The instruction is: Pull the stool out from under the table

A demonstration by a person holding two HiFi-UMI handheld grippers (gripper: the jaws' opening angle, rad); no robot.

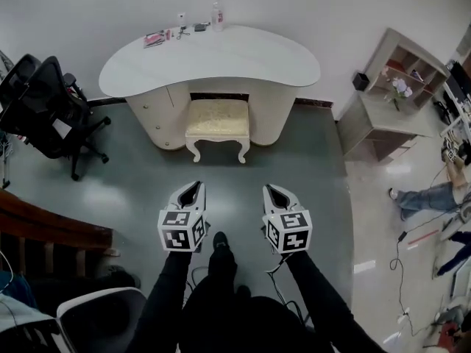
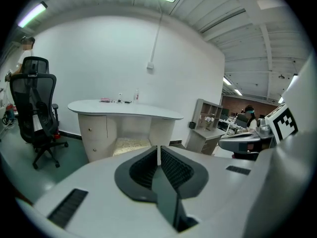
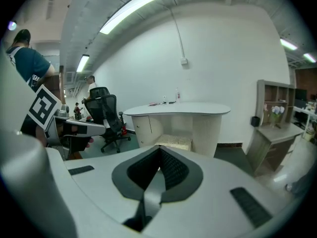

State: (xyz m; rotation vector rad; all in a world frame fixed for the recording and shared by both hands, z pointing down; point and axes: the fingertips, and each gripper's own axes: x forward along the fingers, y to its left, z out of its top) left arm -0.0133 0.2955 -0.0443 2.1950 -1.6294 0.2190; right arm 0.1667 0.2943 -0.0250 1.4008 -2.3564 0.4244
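Note:
A cream stool (image 1: 216,123) with a patterned cushion and curved white legs stands tucked halfway under the white kidney-shaped table (image 1: 243,61). The stool (image 2: 130,144) shows in the left gripper view below the table (image 2: 124,108), and the stool (image 3: 174,140) also shows in the right gripper view under the table (image 3: 183,109). My left gripper (image 1: 196,186) and right gripper (image 1: 271,189) hover side by side over the floor, well short of the stool. Both are shut with nothing between the jaws.
A black office chair (image 1: 44,109) stands left of the table. A grey shelf unit (image 1: 397,94) sits at the right wall. Small bottles and items (image 1: 184,29) lie on the tabletop. Cables (image 1: 401,256) trail on the floor at right, by a person's legs (image 1: 427,197).

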